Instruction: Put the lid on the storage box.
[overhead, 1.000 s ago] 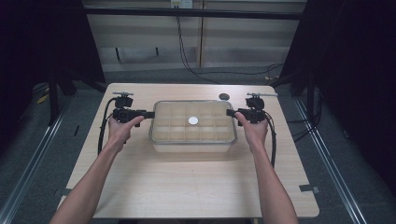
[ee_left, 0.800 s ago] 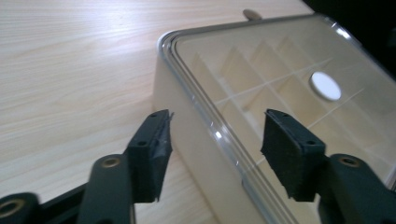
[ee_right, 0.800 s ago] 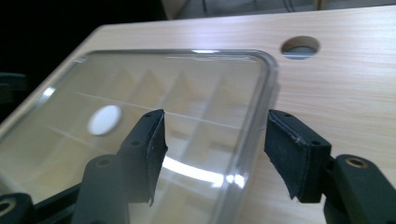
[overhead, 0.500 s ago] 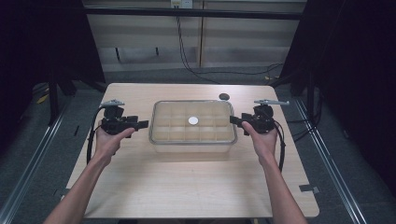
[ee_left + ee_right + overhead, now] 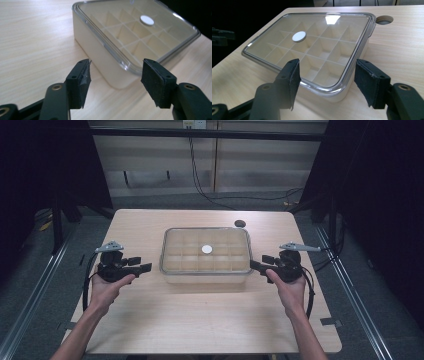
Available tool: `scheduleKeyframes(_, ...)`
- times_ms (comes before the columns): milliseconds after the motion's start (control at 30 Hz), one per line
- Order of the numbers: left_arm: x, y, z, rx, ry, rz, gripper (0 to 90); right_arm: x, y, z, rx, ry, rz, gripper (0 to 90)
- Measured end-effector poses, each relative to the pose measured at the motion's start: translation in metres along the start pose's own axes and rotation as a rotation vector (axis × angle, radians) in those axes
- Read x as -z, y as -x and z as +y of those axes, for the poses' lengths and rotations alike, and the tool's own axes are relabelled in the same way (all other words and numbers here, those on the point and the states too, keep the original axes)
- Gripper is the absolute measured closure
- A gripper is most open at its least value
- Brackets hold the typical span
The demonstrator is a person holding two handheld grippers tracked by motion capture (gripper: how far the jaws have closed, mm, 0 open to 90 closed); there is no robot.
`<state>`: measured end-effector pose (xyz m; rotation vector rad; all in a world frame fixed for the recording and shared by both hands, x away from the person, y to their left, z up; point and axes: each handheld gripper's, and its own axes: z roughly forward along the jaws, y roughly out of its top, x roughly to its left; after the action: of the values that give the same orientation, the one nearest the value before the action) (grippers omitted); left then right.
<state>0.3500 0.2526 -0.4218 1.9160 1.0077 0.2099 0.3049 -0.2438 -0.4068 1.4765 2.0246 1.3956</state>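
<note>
The left gripper (image 5: 142, 268) sits in the person's left hand (image 5: 106, 287) just off the left end of the box (image 5: 206, 272), its jaws spread wide with nothing between them. In the left gripper view its two black pads (image 5: 156, 82) frame the near corner of the box without touching it. The right gripper (image 5: 256, 265) is held in the right hand (image 5: 290, 287) at the box's right end, jaws likewise released and empty; in the right gripper view they stand apart on either side of the box's near corner, clear of it.

The box is a shallow cream container in the middle of the wooden table (image 5: 200, 330), closed by a clear lid (image 5: 312, 42) with a raised rim. Through the lid a grid of cream dividers splits the inside into many small compartments, and those that can be seen hold nothing. A small white round disc (image 5: 206, 249) lies near the middle of the lid; whether it is part of the lid or rests on it cannot be told. A dark round hole (image 5: 240, 224) sits in the tabletop just beyond the box's far right corner.

A second ago both grippers were farther up the table beside the box's far corners, their tips close against its ends. Since then both hands have drawn back toward the person and slightly outward. The box has not shifted.
</note>
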Motion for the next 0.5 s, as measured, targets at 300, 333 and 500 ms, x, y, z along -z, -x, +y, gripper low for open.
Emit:
scheduleKeyframes(300,0.020,0.008,-0.027,0.008,0.010,0.008,40.3,0.021,-0.017,-0.022,0.022,0.012,0.028,37.9)
scheduleKeyframes(333,0.022,0.009,-0.030,0.009,0.008,0.012,40.0,0.024,-0.019,-0.024,0.024,0.013,0.030,38.0)
scheduleKeyframes(500,0.027,0.011,-0.044,0.009,0.001,0.024,34.3,0.032,-0.024,-0.041,0.021,0.007,0.011,40.7)
